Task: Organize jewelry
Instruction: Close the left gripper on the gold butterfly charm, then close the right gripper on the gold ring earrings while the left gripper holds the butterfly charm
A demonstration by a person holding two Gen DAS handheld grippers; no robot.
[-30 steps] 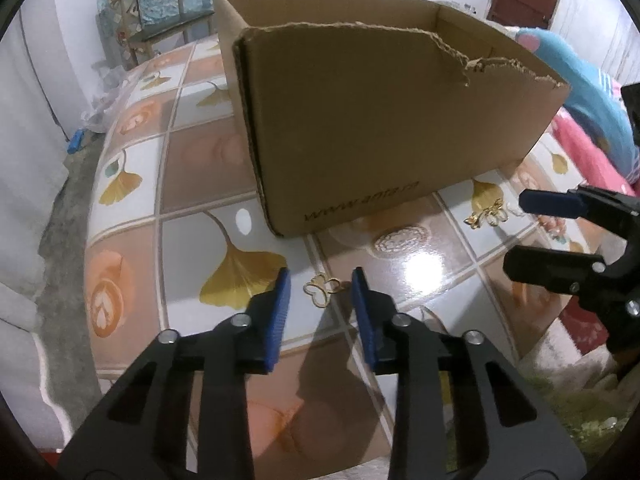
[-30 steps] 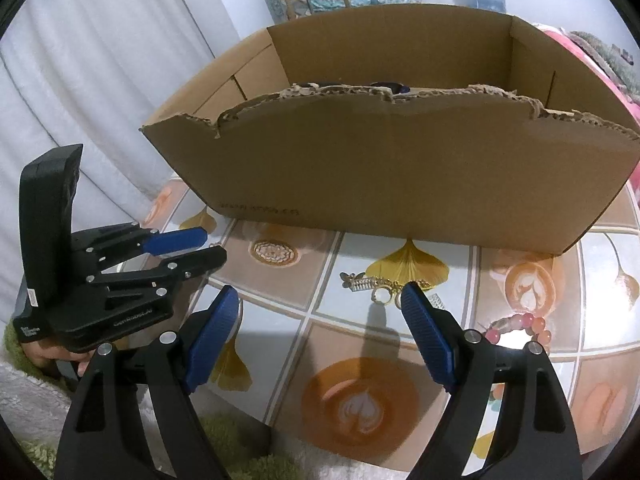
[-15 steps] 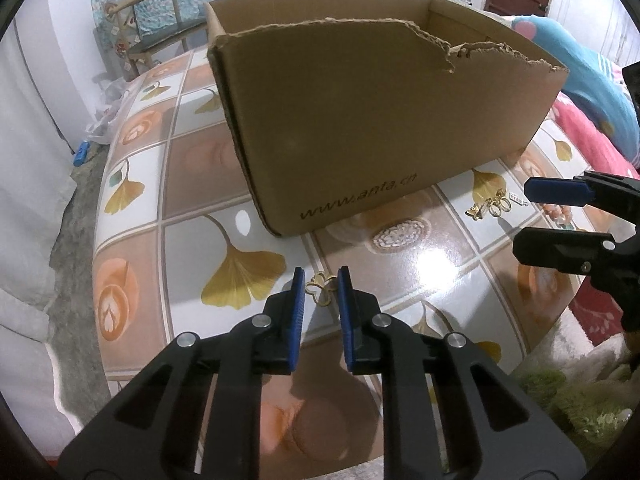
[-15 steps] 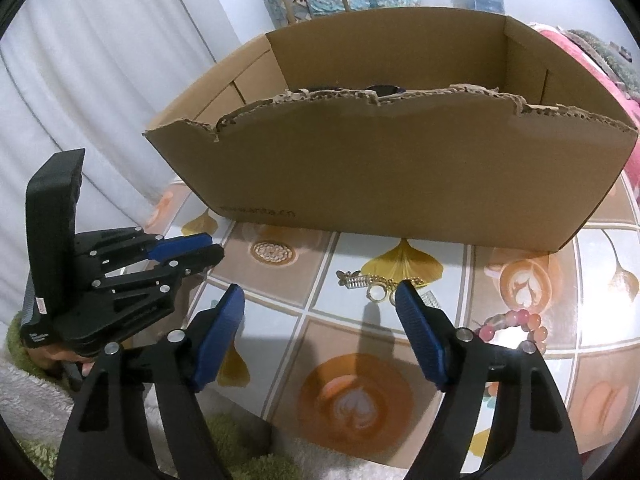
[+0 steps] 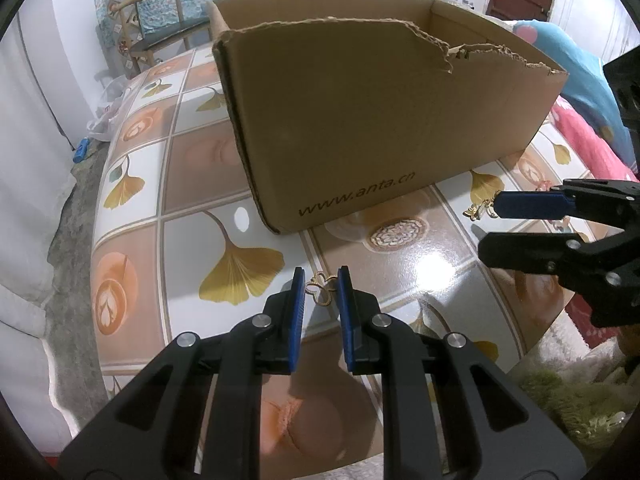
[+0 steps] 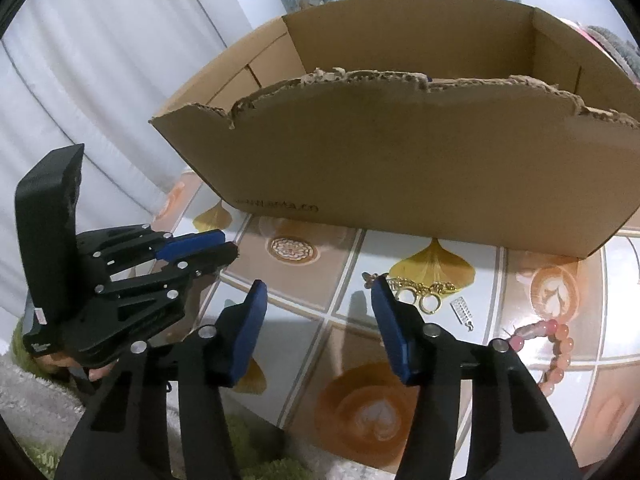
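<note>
Two grippers low over the tiled table, before the box.
My left gripper (image 5: 319, 280) pinches the gold charm (image 5: 320, 289) at centre frame; my right gripper (image 6: 320, 300) is closing on nothing (gold chain (image 6: 420, 292) beside its right pad), cardboard box (image 6: 400, 168) above.

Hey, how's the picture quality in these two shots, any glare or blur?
Left wrist view: bright lamp glare on the glossy tabletop, strong fisheye bending, sharp focus on the cardboard box. Right wrist view: no glare, box lettering smeared, bead bracelet soft near the edge.
</note>
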